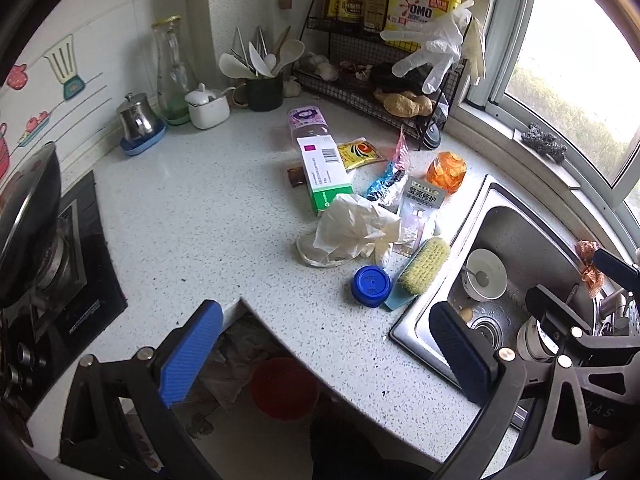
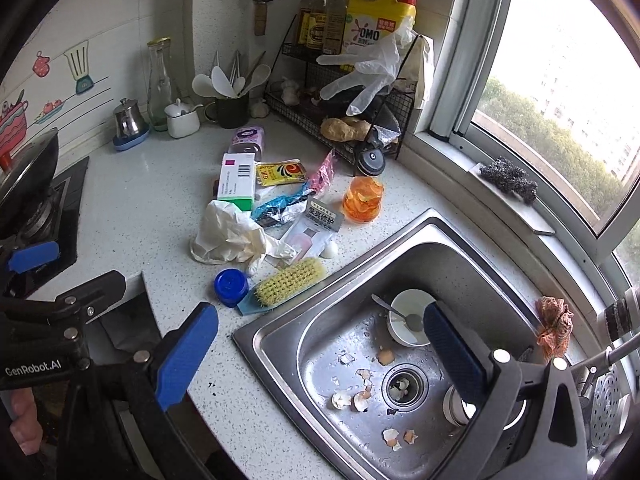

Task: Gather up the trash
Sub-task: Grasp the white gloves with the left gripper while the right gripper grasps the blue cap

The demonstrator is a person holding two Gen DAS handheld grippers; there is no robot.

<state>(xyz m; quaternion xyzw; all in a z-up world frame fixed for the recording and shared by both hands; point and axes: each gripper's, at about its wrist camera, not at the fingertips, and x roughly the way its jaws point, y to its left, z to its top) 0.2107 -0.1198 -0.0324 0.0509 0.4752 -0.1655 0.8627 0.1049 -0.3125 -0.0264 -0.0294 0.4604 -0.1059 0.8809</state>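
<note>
Counter [image 1: 192,216]: bare speckled surface lies between the stove [image 1: 60,272] and the trash cluster; the front edge has a notched corner above a red bin [image 1: 284,388]. The sink [image 2: 280,332] borders the cluster on the right.

Trash sits mid-counter: crumpled white tissue [image 1: 356,232], green-and-white box [image 1: 324,172], yellow sachet [image 1: 358,153], blue wrapper [image 1: 384,184], blue cap [image 1: 371,285] beside a scrub brush [image 1: 424,266]. Eggshell pieces [image 2: 360,398] lie in the sink.

Left tongs [image 1: 326,354]: spread wide, empty, hovering over the counter's front edge. Right tongs [image 2: 320,354]: spread wide, empty, above the sink rim.

Scrub brush [image 2: 289,280] beside sink [image 2: 472,240]; bowl [image 2: 408,322] inside.
</note>
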